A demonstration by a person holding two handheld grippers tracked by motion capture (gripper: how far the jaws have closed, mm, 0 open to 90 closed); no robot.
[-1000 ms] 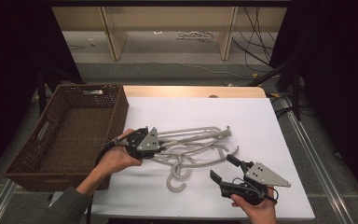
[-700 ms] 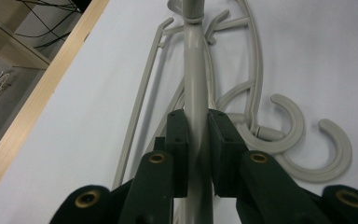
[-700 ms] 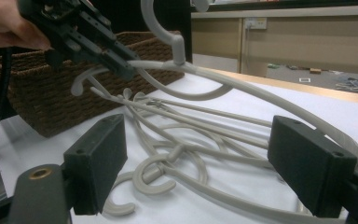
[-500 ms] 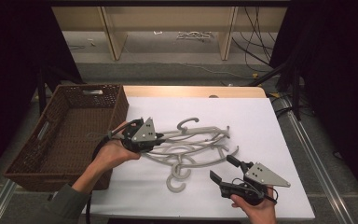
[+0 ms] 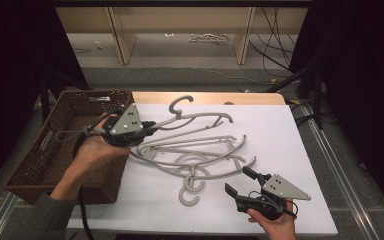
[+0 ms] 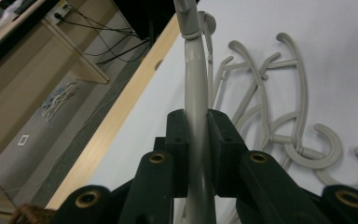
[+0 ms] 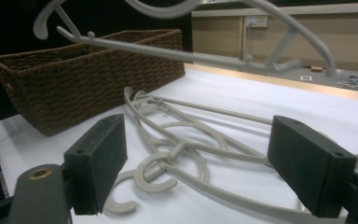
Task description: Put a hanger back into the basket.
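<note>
At the left of the high view, your left tool (image 5: 147, 126) was clenched on one arm of a grey hanger (image 5: 200, 118), and the left gripper view showed the pads (image 6: 179, 140) pressed flat on either side of that arm. The lifted hanger stood clear of the white desk (image 5: 280, 130), its hook (image 5: 180, 104) pointing toward the top of the frame and its far arm reaching toward the centre. Just to the left of the tool sat the brown wicker basket (image 5: 35, 165), at the left edge of the desk; what could be seen of its inside looked bare, so I judge no hanger had gone in.

Below and to the right of the raised hanger, the other hangers (image 5: 195, 160) lay in a loose tangle on the desk at the centre of the frame, arms crossed over one another and two hooks curling toward the lower edge. I could not tell exactly how many there were, but two or three seemed likely.

At the lower right, your right tool (image 5: 239, 181) was released, jaws wide with nothing between them, hovering near the pile; in the right gripper view the tangled hangers lay just ahead of it.

So the work looked barely begun: one hanger was off the desk and near the basket, its placing remained, and the whole pile was still to be sorted.
</note>
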